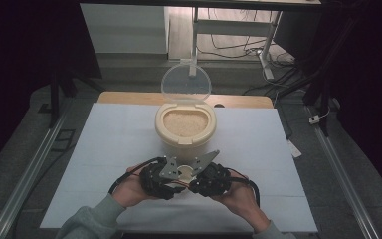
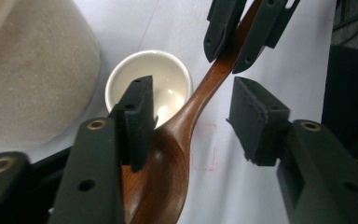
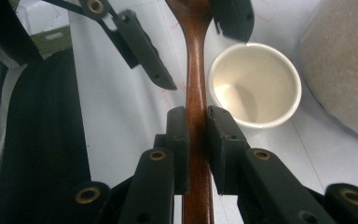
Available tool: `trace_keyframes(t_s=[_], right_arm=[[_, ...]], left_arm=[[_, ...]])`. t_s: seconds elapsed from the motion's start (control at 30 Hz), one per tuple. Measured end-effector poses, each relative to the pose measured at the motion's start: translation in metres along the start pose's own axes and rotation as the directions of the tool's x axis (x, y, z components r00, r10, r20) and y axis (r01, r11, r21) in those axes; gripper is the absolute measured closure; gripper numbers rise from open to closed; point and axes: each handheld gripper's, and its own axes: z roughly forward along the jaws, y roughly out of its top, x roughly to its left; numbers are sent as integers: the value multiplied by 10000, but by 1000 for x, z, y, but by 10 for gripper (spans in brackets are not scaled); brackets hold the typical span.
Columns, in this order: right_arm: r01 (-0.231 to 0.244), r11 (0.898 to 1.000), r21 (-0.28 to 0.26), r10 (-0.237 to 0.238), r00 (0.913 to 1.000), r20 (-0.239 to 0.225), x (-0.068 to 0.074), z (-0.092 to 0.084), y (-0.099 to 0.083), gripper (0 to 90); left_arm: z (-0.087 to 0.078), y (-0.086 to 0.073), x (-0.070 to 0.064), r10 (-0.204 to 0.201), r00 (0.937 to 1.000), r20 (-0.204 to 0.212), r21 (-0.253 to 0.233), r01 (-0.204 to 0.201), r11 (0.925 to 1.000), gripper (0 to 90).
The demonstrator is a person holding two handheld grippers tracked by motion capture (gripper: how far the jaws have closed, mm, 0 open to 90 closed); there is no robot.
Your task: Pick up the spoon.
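A brown wooden spoon [image 2: 168, 154] hangs over the white table top, beside a small white empty cup [image 2: 168, 79]. My right gripper [image 3: 197, 121] is shut on the spoon's handle [image 3: 193, 56], both pads pressed on the wood. My left gripper [image 2: 196, 109] stands open around the spoon's bowl: one pad is at the bowl's rim and the other is clear of it. In the high view both grippers, left [image 1: 171, 174] and right [image 1: 199, 174], meet just in front of a cream rice container [image 1: 185, 124], which is full of rice and has its clear lid [image 1: 185, 82] standing up.
The white sheet [image 1: 104, 149] covers the table, with bare room to the left and right of the container. The container's rough side [image 2: 32, 84] is close to the cup. Metal rails run along both sides, and a desk frame with cables stands behind.
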Motion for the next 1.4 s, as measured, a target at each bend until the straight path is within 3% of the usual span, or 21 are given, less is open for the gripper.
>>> trace_keyframes(t_s=[0.1, 0.33, 0.43, 0.7, 0.8, 0.97, 1.03, 1.07, 1.13, 1.2, 1.27, 1.3, 1.37, 1.4], right_arm=[[152, 9998, 160, -152, 9999, 14, 3, 0, 3, 788], [411, 9991, 130, -412, 9991, 59, 8, 1, 7, 788], [685, 9975, 190, -687, 9976, 55, 9, 1, 8, 788], [821, 9966, 67, -821, 9966, -91, 11, 2, 10, 783], [816, 9967, 5, -816, 9966, -75, 10, 3, 10, 779], [802, 9968, -23, -802, 9968, -17, 9, 3, 9, 810], [730, 9972, -177, -730, 9973, 19, 9, 4, 9, 806], [667, 9974, -254, -664, 9977, 143, 9, 2, 8, 808], [352, 9962, -791, -328, 9990, 310, 7, -3, 7, 746], [-73, 9902, -1395, 154, 9983, 568, 4, -10, 5, 659], [-605, 9761, -2087, 804, 9928, 882, 0, -19, 0, 599], [-947, 9642, -2478, 1242, 9866, 1059, -2, -23, -3, 574], [-1503, 9443, -2926, 1905, 9751, 1138, -5, -29, -9, 521], [-1843, 9287, -3217, 2313, 9661, 1144, -6, -32, -13, 512]], left_arm=[[1, 0, -1, 228, 9997, -43, 142, -228, 9996, 575], [7, -1, -6, 642, 9979, -60, 512, -638, 9966, 618], [8, -2, -6, 760, 9971, 70, 571, -763, 9955, 639], [11, -5, -9, 1231, 9920, 274, 818, -1250, 9888, 727], [11, -6, -10, 1222, 9910, 545, 629, -1255, 9901, 788], [11, -7, -9, 1093, 9926, 533, 581, -1123, 9920, 822], [12, -7, -9, 1043, 9935, 457, 608, -1070, 9924, 823], [13, -7, -9, 911, 9956, 200, 661, -922, 9935, 824], [12, -8, -8, 937, 9956, 25, 773, -936, 9926, 824], [12, -9, -7, 692, 9974, -197, 586, -679, 9960, 824], [10, -9, -6, 628, 9976, -302, 550, -611, 9966, 824], [8, -10, -6, 460, 9968, -655, 398, -434, 9983, 823], [5, -10, -6, 379, 9953, -895, 314, -352, 9989, 823], [5, -10, -6, 379, 9953, -895, 314, -352, 9989, 823]])
